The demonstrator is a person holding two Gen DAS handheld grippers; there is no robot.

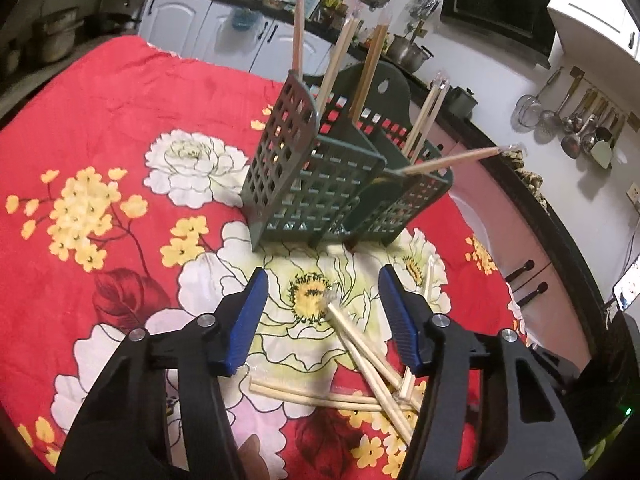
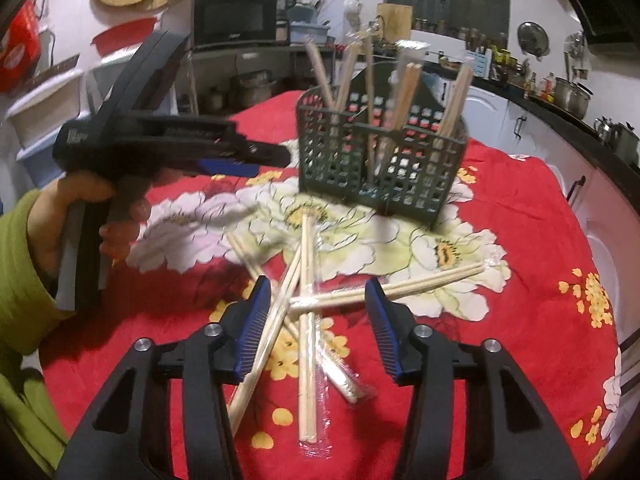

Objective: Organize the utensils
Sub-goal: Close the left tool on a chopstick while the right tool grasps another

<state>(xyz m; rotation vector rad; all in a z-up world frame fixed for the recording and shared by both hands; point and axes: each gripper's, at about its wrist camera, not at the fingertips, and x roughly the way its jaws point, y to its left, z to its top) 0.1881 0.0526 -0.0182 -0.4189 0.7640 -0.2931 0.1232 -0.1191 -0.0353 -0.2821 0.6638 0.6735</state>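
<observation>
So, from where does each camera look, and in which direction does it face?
Left wrist: sits on the left gripper, faces forward and down at the green holder and loose chopsticks; its own blue fingers show, open.
Right wrist: sits on the right gripper, faces the holder across the chopstick pile; its open fingers show, plus the person's left hand holding the other gripper.
Shared: holder, loose chopsticks, red floral cloth.

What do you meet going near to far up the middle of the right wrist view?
Right gripper, open → loose pile of wrapped chopsticks on the floral tablecloth → green slotted utensil basket holding upright chopsticks → kitchen counter.
</observation>
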